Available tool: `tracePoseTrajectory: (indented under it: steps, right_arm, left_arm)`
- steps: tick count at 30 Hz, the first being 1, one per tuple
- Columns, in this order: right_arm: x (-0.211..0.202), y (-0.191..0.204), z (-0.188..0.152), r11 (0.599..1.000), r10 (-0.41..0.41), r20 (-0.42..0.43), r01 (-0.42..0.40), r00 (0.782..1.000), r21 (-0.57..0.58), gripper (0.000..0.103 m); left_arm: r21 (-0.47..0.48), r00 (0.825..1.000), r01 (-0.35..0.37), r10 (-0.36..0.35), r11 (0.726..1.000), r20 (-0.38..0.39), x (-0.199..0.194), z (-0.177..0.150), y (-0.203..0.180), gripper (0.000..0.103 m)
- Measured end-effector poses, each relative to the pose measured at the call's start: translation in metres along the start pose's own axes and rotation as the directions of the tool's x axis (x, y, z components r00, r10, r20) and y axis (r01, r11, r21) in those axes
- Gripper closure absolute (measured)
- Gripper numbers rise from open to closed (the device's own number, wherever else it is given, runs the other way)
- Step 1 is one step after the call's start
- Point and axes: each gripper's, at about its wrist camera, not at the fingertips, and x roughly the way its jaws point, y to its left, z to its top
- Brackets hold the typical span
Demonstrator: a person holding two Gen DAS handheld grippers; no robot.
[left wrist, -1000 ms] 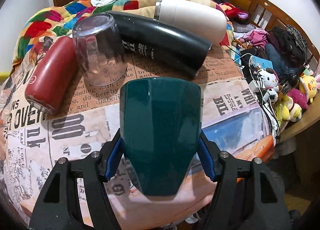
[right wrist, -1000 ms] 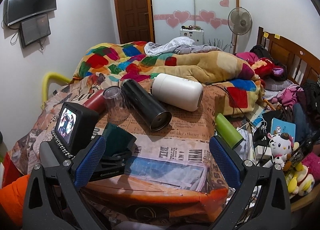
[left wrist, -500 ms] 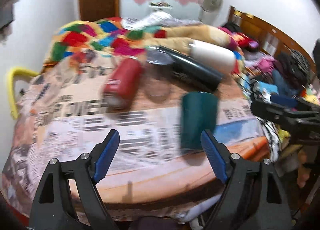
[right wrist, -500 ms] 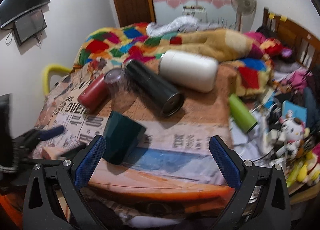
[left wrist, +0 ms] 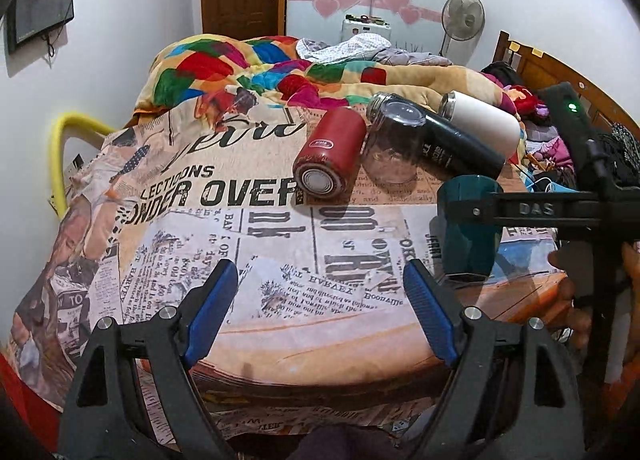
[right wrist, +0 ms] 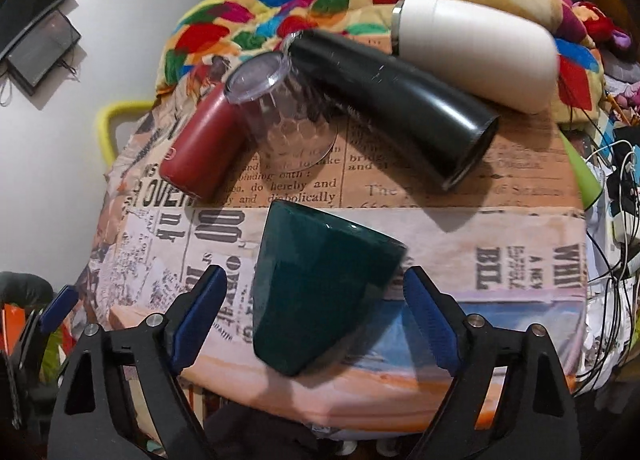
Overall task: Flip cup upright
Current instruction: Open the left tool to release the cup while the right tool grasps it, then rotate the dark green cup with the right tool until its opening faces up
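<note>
A dark green cup (right wrist: pixel 320 284) stands on the newspaper-print table cover (left wrist: pixel 280 260) near the front edge, wide end up and narrow end down. In the left wrist view the cup (left wrist: pixel 468 236) is at the right, partly behind the right gripper's arm. My right gripper (right wrist: pixel 316 320) is open, with its blue pads on either side of the cup and not touching it. My left gripper (left wrist: pixel 320 312) is open and empty, well left of the cup, above the front of the table.
Behind the cup lie a red bottle (right wrist: pixel 200 151), an upside-down clear glass (right wrist: pixel 280 115), a black flask (right wrist: pixel 392 99) and a white flask (right wrist: pixel 476 47). A colourful quilt (left wrist: pixel 248 67) lies beyond. Cables and toys crowd the right edge (right wrist: pixel 616 195).
My left gripper let go of the green cup and pulled back to the left. My right gripper moved in low, so its open pads now flank the cup.
</note>
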Motion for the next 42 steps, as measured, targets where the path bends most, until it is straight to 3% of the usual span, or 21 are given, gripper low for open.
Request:
tracePoseTrajectory:
  steps: [3,8,14,25,42]
  right_arm:
    - [0.01,0.003,0.003,1.0,-0.012,-0.022,0.013,1.0,0.003,0.017]
    - [0.025,0.004,0.009,1.0,-0.008,-0.076,0.007,0.997,-0.008,0.03]
    - [0.019,0.003,0.009,0.999,0.005,-0.081,-0.008,0.997,-0.039,0.031]
    - [-0.023,0.019,0.022,0.991,0.022,0.046,-0.016,0.999,-0.135,0.031]
    - [0.006,0.038,0.01,0.965,-0.048,0.031,0.055,0.998,-0.255,0.031]
  left_arm:
    - [0.0,1.0,0.009,-0.009,1.0,-0.007,0.003,-0.001,0.0,0.019]
    - [-0.005,1.0,0.018,-0.018,1.0,-0.022,0.009,-0.001,-0.001,0.019]
    - [0.005,0.999,0.025,-0.025,1.0,-0.024,0.01,0.001,-0.006,0.019]
    - [0.016,0.999,0.032,-0.032,0.999,-0.015,0.009,0.01,-0.015,0.019]
    - [-0.007,0.999,0.021,-0.021,1.0,-0.049,0.017,0.007,-0.007,0.018]
